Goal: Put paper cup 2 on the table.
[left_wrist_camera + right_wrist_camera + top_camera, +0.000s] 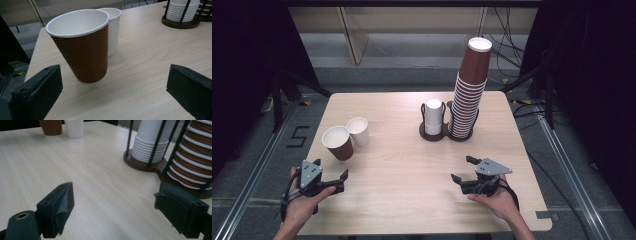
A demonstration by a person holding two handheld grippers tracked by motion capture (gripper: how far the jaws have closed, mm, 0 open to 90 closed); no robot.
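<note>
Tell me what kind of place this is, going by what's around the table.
Probably a lab or recording setup, not a café: the wooden table stands between dark curtains, loose cables trail over the floor behind it, and a floor marking reads 5. The brown cup stack and loose brown cup look staged for practice.

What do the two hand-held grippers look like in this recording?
Both are black. The left gripper and right gripper each carry a grey three-cornered plate on top and end in two blocky black fingers. A dark cable trails from each. No sleeves show on the forearms.
</note>
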